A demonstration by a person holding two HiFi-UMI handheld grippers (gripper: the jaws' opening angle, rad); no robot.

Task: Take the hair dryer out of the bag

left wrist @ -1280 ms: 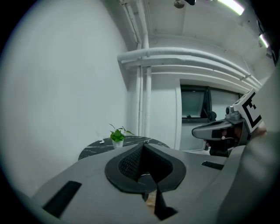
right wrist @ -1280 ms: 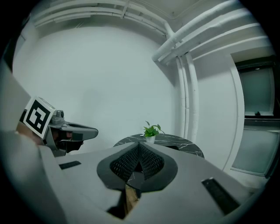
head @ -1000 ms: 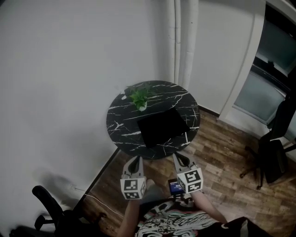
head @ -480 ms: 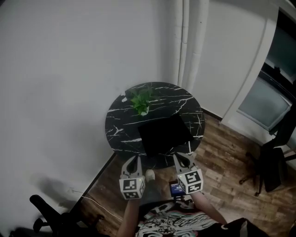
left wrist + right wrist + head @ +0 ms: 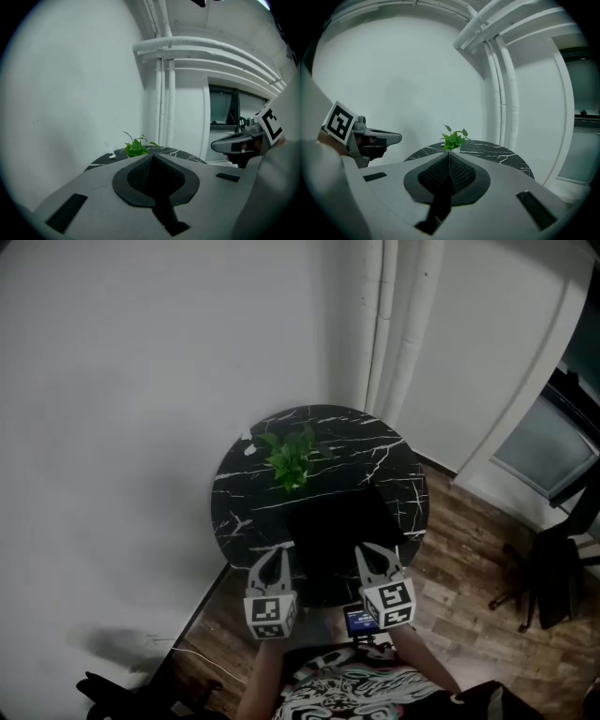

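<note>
A flat black bag (image 5: 339, 529) lies on the round black marble table (image 5: 246, 496), toward its near side; no hair dryer shows. My left gripper (image 5: 273, 555) hovers at the table's near edge, just left of the bag, jaws shut and empty. My right gripper (image 5: 373, 554) hangs over the bag's near right corner, also shut on nothing. In the left gripper view the shut jaws fill the foreground, with the right gripper (image 5: 234, 143) off to the side. The right gripper view shows the left gripper (image 5: 375, 139) the same way.
A small green plant (image 5: 292, 457) in a white pot stands on the table's far left part, also seen as the plant (image 5: 453, 138). White wall and vertical pipes (image 5: 394, 324) rise behind the table. A black chair (image 5: 553, 568) stands on the wooden floor at right.
Both grippers have moved forward together, from over the floor to the table's near edge. The table and bag now sit closer in view.
</note>
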